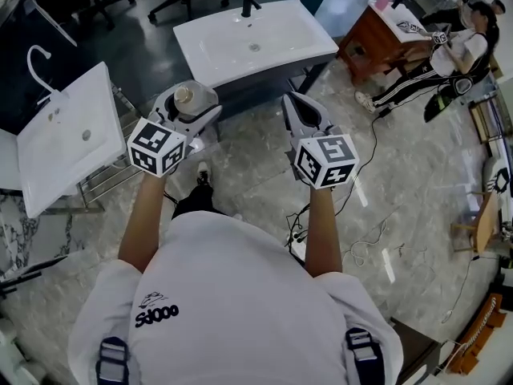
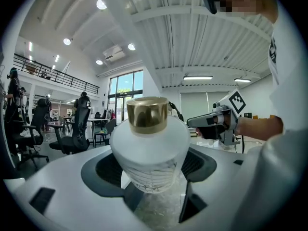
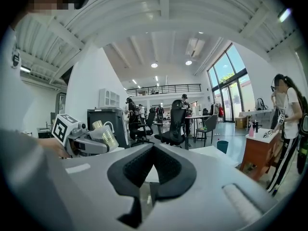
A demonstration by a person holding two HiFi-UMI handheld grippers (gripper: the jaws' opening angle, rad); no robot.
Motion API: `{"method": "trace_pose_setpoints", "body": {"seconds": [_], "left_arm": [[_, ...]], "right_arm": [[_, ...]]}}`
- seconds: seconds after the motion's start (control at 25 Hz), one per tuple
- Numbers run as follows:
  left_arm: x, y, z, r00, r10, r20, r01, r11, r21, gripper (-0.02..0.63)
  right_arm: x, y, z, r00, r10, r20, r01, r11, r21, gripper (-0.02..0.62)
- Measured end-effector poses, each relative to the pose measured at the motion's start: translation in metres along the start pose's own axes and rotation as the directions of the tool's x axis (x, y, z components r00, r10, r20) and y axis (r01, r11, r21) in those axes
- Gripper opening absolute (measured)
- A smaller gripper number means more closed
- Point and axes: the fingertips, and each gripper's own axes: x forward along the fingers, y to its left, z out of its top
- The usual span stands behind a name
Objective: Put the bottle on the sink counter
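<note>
Now we hold the bottle [image 2: 150,146] clamped by its frosted body in our left gripper [image 1: 189,107], left of centre in the head view, short of the sink counter [image 1: 210,48] at upper centre. Gripping the body leaves the base free for setting down. Its long axis stands roughly upright, gold cap [image 2: 147,113] up. Our right gripper [image 3: 153,172] is pressed together on nothing.

The bottle [image 2: 152,150] looks frosted glass with a shiny gold cap [image 2: 147,113]; the sink counter [image 1: 215,52] glossy white.
</note>
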Motion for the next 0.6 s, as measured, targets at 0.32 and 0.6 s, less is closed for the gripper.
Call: {"method": "trace_pose_setpoints", "body": {"seconds": [0.32, 0.6], "left_arm": [[0.031, 0.041, -0.002, 1.000, -0.001, 0.010, 0.001, 1.000, -0.005, 0.344], [0.081, 0.096, 0.004, 0.999, -0.035, 0.018, 0.035, 0.999, 0.003, 0.344]], "right_arm": [[0.039, -0.023, 0.001, 1.000, -0.009, 0.009, 0.009, 1.000, 0.016, 0.009], [0.102, -0.055, 0.009, 1.000, -0.024, 0.003, 0.024, 1.000, -0.001, 0.009]]}}
